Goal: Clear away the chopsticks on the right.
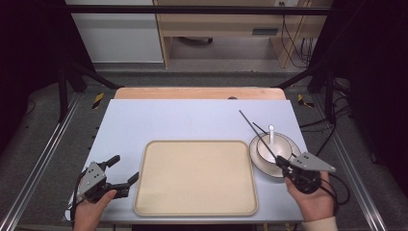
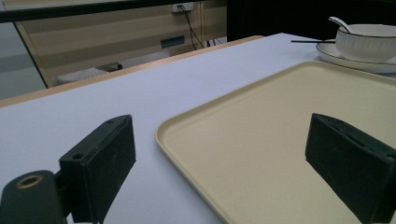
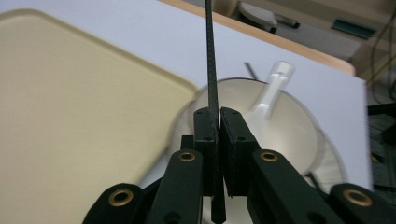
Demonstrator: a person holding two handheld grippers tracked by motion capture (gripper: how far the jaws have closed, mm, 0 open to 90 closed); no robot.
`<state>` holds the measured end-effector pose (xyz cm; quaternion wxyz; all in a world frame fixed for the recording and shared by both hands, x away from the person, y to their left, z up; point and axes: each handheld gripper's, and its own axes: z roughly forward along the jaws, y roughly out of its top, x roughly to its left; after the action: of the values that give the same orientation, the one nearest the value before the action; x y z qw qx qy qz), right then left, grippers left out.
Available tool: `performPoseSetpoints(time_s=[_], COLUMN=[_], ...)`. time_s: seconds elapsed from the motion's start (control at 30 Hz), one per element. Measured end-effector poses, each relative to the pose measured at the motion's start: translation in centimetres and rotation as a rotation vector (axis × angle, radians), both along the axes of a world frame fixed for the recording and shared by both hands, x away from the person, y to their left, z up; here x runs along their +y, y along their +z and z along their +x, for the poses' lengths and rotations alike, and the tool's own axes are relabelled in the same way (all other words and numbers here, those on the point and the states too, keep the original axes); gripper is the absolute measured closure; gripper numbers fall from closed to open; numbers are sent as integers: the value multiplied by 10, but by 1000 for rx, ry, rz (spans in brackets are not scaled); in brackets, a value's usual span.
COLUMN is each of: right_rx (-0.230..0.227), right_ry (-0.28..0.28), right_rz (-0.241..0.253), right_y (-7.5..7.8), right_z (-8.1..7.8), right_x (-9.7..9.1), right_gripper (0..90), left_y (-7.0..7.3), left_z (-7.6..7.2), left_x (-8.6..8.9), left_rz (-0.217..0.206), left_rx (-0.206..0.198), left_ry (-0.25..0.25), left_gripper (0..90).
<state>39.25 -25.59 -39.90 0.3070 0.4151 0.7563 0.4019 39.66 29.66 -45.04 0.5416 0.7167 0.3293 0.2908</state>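
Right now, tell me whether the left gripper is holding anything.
No. In the left gripper view the left gripper has its jaws wide apart with nothing between them, above the near corner of the beige tray.

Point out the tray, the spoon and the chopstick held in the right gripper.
tray (image 1: 195, 178), high view, middle of its flat bottom.
spoon (image 3: 273, 91), right gripper view, on its white handle.
chopstick (image 1: 257, 135), high view, mid-shaft above the bowl.

Cream, white and black on pale lavender-grey.
Plain cream tray (image 1: 195, 178); pale lavender-grey surface (image 1: 192, 120) edged in light wood; white bowl (image 1: 274, 147) and plate (image 1: 262, 166) with dark rims; white spoon (image 1: 271, 132); black chopstick (image 1: 257, 132); black fingers (image 2: 100, 165).
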Motion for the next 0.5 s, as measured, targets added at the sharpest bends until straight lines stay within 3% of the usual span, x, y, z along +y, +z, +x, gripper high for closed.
performPoseSetpoints(time_s=[0.07, 0.23, 0.5], right_rx=[17, 79, 177], right_ry=[30, 95, 157], right_rz=[32, 34, -4], right_y=[-6, -23, -44], right_z=[-5, -8, -10], right_x=[20, 55, 92], right_gripper=[858, 858, 858], left_y=[0, 0, 3], left_z=[0, 1, 0], left_x=[-1, -2, -3], left_rz=[2, 8, 14], left_rx=[-3, -2, -11], left_ry=[-4, -9, -4], left_gripper=[84, 85, 87])
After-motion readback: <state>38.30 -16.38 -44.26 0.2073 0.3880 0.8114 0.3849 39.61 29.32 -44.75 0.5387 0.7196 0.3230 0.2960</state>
